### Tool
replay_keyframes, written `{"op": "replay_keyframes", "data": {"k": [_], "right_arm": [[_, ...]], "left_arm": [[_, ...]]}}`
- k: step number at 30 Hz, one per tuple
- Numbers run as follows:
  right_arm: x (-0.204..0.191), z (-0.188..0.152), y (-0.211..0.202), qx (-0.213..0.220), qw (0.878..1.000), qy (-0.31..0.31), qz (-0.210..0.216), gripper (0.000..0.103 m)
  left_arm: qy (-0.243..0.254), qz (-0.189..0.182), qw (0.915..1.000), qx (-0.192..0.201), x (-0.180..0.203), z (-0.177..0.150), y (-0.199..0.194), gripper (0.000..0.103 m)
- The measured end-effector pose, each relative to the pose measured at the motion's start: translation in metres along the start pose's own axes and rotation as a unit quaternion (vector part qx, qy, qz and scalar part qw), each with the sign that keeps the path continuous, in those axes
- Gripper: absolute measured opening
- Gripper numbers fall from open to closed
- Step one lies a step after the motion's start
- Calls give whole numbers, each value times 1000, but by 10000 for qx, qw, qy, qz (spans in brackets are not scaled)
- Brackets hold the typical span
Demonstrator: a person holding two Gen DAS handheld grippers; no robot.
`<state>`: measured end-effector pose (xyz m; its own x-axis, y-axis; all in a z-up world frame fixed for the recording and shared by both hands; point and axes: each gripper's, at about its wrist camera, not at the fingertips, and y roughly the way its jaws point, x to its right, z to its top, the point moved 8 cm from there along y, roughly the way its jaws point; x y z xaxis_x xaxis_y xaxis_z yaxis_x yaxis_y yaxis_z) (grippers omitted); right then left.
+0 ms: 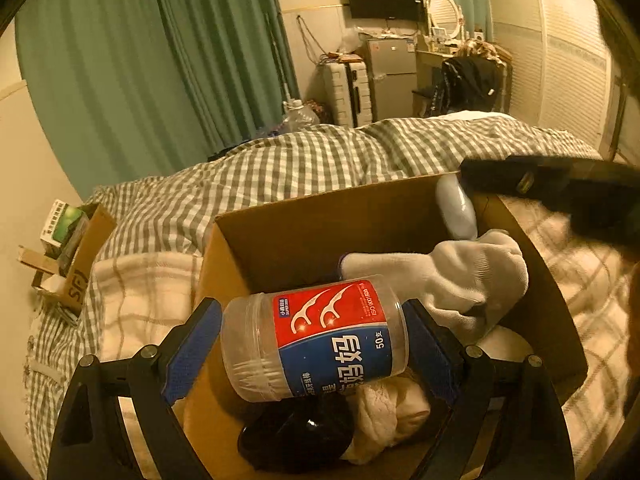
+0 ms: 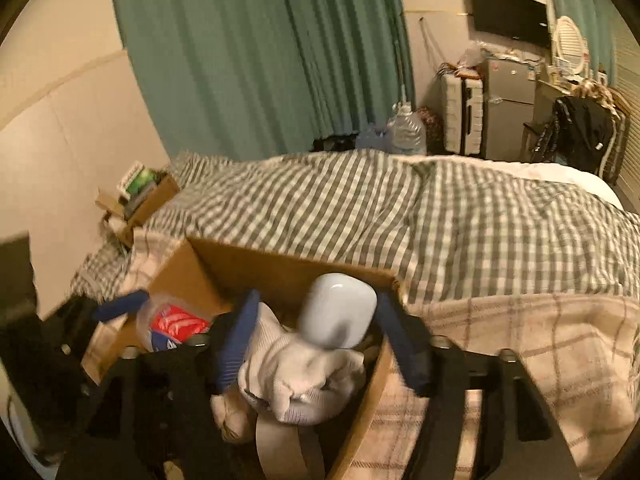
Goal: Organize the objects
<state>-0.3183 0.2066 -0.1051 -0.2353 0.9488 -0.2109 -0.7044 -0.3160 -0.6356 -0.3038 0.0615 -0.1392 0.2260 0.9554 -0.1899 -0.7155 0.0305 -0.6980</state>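
Note:
A clear floss-pick jar (image 1: 316, 336) with a red and blue label lies sideways between the blue pads of my left gripper (image 1: 314, 344), above an open cardboard box (image 1: 304, 224) on the bed. The pads touch or nearly touch the jar's ends. The box holds a white sock (image 1: 452, 276), a dark glossy object (image 1: 296, 436) and a cream cloth (image 1: 388, 412). My right gripper (image 2: 316, 340) is open over the box's right side, with a pale blue case (image 2: 340, 312) and the sock (image 2: 296, 376) between its fingers. The jar also shows in the right wrist view (image 2: 172, 322).
The box rests on a cream plaid blanket (image 2: 520, 352) over a green checked duvet (image 2: 400, 208). A smaller cardboard box (image 2: 140, 196) with packets stands by the wall at the left. Green curtains, a water jug (image 2: 406, 130), a suitcase and a fridge stand beyond the bed.

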Motion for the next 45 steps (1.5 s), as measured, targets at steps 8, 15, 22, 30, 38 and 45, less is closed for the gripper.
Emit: {"op": "replay_keyframes", "data": {"k": [8, 15, 22, 30, 38, 45], "right_arm": [[3, 28, -71, 337, 9982, 93, -483, 75], [-14, 46, -172, 743, 9926, -32, -961, 91], [-39, 40, -264, 1213, 9806, -249, -1522, 103], [-59, 5, -297, 1378, 9773, -241, -1589, 103], [-81, -16, -290, 1860, 9688, -405, -1585, 103], [-66, -47, -246, 2057, 9618, -335, -1775, 103]], "left_arm": [[177, 224, 9989, 359, 0, 18, -56, 103], [-129, 134, 9962, 847, -16, 39, -144, 103], [-411, -20, 9917, 1218, -32, 39, -217, 103], [-457, -52, 9889, 1415, -48, 22, -251, 103], [-515, -138, 9855, 1609, -50, 2, -252, 103], [-801, 35, 9838, 1603, -58, -34, -224, 103]]}}
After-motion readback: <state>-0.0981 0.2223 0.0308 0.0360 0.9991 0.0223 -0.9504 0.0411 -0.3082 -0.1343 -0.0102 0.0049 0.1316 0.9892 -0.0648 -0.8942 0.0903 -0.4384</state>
